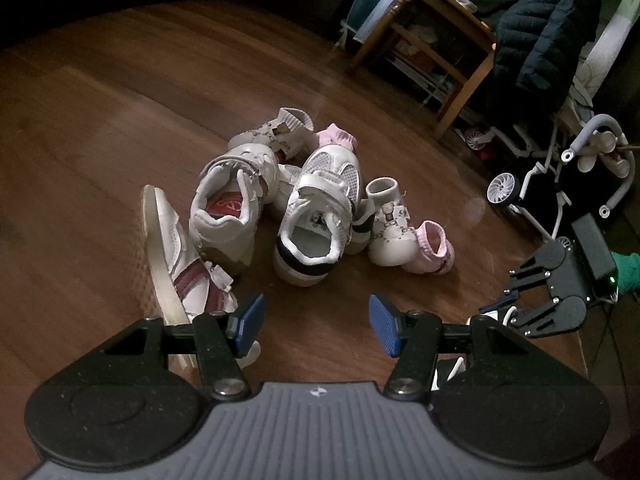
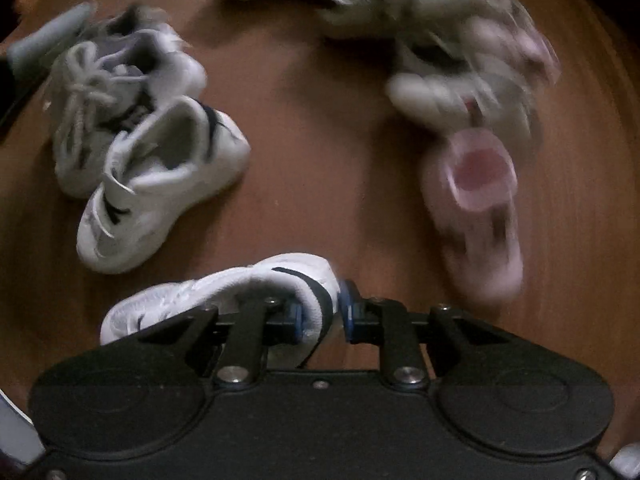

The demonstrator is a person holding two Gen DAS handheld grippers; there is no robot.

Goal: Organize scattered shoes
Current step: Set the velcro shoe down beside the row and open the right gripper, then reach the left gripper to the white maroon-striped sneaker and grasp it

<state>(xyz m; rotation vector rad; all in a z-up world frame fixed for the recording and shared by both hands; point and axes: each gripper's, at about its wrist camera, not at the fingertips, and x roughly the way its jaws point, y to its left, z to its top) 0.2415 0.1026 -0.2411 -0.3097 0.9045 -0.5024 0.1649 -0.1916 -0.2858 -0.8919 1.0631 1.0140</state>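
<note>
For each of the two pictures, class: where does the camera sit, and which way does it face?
Left wrist: on the left gripper, jaws open and empty, looking slantwise down at the shoe pile; the right gripper shows too.
Right wrist: on the right gripper, facing steeply down, shut on a white sneaker.
Shared: wooden floor, shoe pile.

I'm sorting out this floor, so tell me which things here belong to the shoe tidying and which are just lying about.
Job:
- pile of small shoes
- white shoe clamped in the right hand-held gripper
- two white sneakers side by side
- left hand-held gripper, open

Just lying about:
- stroller
- dark jacket
- wooden shelf
</note>
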